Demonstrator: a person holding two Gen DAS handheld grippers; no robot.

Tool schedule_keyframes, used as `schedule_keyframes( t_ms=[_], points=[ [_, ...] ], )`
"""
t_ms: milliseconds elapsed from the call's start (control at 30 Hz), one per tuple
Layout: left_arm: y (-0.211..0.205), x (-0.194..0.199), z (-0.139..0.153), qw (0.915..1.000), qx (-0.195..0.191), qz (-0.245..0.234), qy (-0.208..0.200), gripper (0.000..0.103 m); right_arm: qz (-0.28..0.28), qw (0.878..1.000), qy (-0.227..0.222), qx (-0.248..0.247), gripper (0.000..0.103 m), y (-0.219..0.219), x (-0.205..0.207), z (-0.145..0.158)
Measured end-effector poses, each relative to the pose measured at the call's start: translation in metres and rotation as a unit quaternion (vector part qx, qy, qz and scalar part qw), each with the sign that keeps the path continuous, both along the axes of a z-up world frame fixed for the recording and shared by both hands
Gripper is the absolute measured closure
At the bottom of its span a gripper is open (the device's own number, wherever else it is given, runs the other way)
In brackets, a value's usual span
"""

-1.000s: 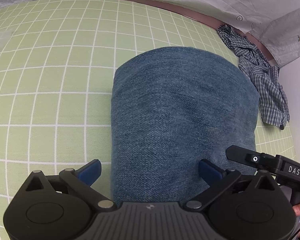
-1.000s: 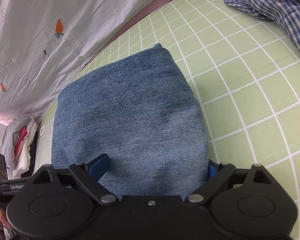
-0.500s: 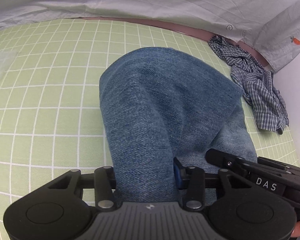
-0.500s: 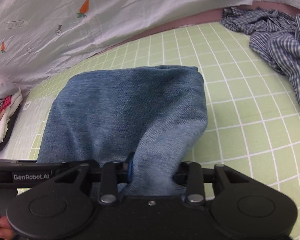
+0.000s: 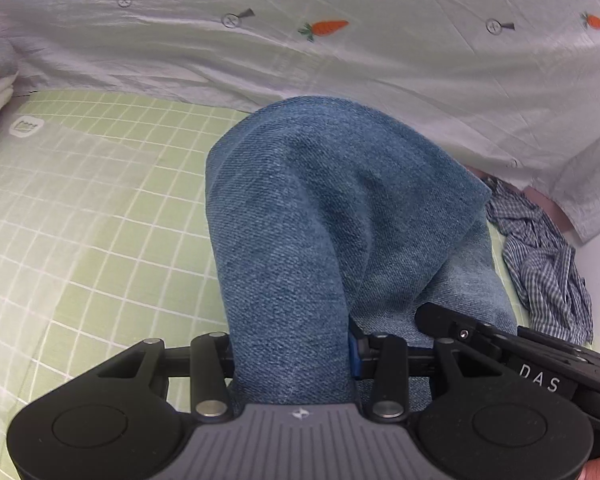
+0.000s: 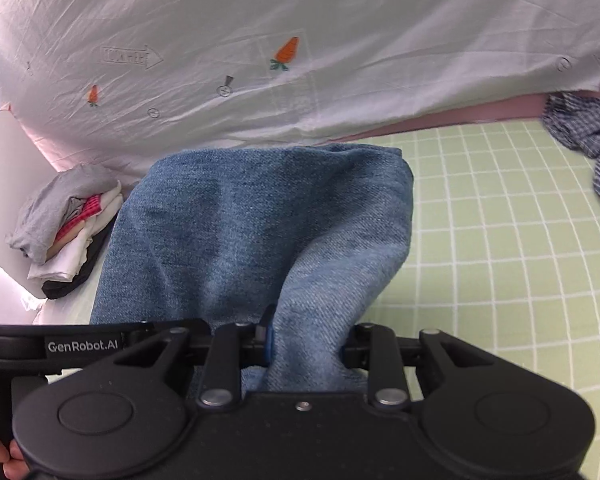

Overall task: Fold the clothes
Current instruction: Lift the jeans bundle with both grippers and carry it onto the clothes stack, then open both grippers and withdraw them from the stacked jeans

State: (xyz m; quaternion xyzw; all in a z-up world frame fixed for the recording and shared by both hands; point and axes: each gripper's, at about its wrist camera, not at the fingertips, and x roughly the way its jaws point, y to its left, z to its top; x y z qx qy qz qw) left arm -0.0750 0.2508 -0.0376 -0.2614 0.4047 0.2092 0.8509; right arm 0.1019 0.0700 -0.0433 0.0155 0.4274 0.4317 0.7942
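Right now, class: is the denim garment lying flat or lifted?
Lifted: the near edge of the denim garment is bunched in both grippers' jaws, rising off the green checked sheet.

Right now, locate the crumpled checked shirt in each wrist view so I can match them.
Left wrist view: the checked shirt lies at the right edge, beside the lifted jeans.
Right wrist view: the checked shirt is in the upper right corner, apart from the jeans.
Shared landmark: the carrot-print white sheet behind.

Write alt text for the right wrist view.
The right gripper is clamped on a bunched edge of folded blue denim, lifting it off a green checked sheet. A stack of folded clothes sits at left.
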Motion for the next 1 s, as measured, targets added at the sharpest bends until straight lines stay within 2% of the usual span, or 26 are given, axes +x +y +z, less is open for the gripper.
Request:
schedule_keyframes(
  t_ms=[133,233,333,433,533,600,633,667,733,767,800,867,900,933,1000],
  points=[
    [0.075,-0.023,0.019,0.9978,-0.003,0.056,-0.034,0.059,0.044,0.999,-0.028,0.016,0.076,0.073,-0.003,0.019],
    [0.151,-0.049,0.043,0.9928,0.003,0.101,-0.064,0.059,0.083,0.995,-0.049,0.034,0.076,0.146,-0.009,0.036],
    [0.227,-0.072,0.067,0.9842,0.019,0.148,-0.095,0.059,0.126,0.988,-0.071,0.057,0.076,0.237,-0.020,0.060],
    [0.316,-0.102,0.096,0.9673,0.047,0.209,-0.136,0.059,0.179,0.975,-0.098,0.085,0.076,0.341,-0.034,0.088],
    [0.401,-0.137,0.123,0.9398,0.084,0.277,-0.182,0.058,0.246,0.952,-0.133,0.125,0.076,0.456,-0.053,0.120],
    [0.452,-0.156,0.129,0.9105,0.102,0.346,-0.201,0.049,0.287,0.932,-0.158,0.153,0.076,0.533,-0.069,0.140],
    [0.473,-0.162,0.128,0.8943,0.116,0.383,-0.199,0.039,0.302,0.923,-0.170,0.165,0.069,0.569,-0.080,0.147],
    [0.492,-0.166,0.125,0.8767,0.137,0.424,-0.183,0.033,0.310,0.916,-0.186,0.175,0.063,0.602,-0.092,0.150],
    [0.523,-0.171,0.111,0.8548,0.159,0.478,-0.124,0.024,0.288,0.910,-0.238,0.181,0.037,0.655,-0.116,0.148],
    [0.538,-0.174,0.104,0.8430,0.168,0.502,-0.093,0.024,0.272,0.910,-0.258,0.177,0.036,0.676,-0.125,0.145],
    [0.548,-0.179,0.094,0.8383,0.166,0.512,-0.089,0.022,0.259,0.914,-0.260,0.172,0.037,0.690,-0.132,0.140],
    [0.561,-0.190,0.077,0.8349,0.153,0.518,-0.107,0.018,0.248,0.925,-0.229,0.176,0.041,0.711,-0.140,0.125],
    [0.564,-0.196,0.070,0.8330,0.145,0.519,-0.124,0.009,0.256,0.929,-0.195,0.185,0.047,0.715,-0.141,0.117],
    [0.567,-0.198,0.065,0.8347,0.139,0.516,-0.135,0.002,0.270,0.931,-0.166,0.180,0.052,0.721,-0.145,0.106],
    [0.574,-0.200,0.058,0.8451,0.125,0.500,-0.141,0.001,0.304,0.934,-0.128,0.140,0.055,0.738,-0.157,0.081]
  ],
)
